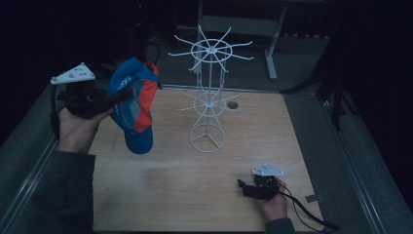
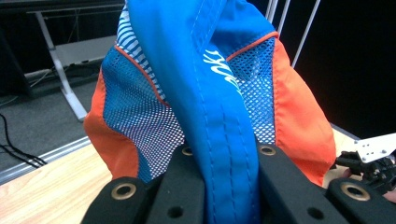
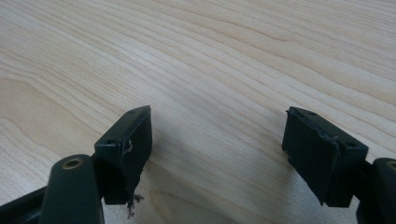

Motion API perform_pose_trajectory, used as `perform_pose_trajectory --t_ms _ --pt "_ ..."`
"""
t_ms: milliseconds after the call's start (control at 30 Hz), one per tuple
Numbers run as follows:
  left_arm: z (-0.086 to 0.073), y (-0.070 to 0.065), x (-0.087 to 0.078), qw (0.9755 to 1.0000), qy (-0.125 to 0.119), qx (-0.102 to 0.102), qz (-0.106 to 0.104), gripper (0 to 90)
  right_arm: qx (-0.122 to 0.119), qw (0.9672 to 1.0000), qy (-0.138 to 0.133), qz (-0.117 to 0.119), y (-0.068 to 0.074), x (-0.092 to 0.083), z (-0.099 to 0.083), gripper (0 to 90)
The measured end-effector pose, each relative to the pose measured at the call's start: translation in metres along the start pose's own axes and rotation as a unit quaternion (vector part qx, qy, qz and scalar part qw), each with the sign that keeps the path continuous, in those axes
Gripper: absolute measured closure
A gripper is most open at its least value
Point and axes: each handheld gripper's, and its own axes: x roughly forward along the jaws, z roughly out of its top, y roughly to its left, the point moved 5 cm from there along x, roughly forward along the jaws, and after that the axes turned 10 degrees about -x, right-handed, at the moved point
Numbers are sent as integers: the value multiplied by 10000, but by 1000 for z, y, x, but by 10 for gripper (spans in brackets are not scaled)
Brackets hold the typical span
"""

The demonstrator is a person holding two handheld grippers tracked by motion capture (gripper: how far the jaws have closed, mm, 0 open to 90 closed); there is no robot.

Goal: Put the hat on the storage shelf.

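Note:
A blue and orange cap with mesh panels hangs in the air above the table's left side, brim pointing down. My left gripper is shut on it from the left. In the left gripper view the two black jaws pinch the blue middle strip of the cap. A white wire hat stand with two tiers of spokes rises at the table's middle back, right of the cap. My right gripper lies low at the front right of the table. In the right gripper view its jaws stand wide apart over bare wood, nothing between them.
The wooden table has a small round hole behind the stand. A cable trails from the right gripper toward the front right corner. Grey floor and a dark frame surround the table; a metal table leg stands behind.

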Motion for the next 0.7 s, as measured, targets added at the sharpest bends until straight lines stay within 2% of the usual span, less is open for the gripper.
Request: perform_pose_trajectory --t_ms 700 --pt "4 0 0 9997 -199 -72 -90 888 2 10000 0 1 0 0 0 241"
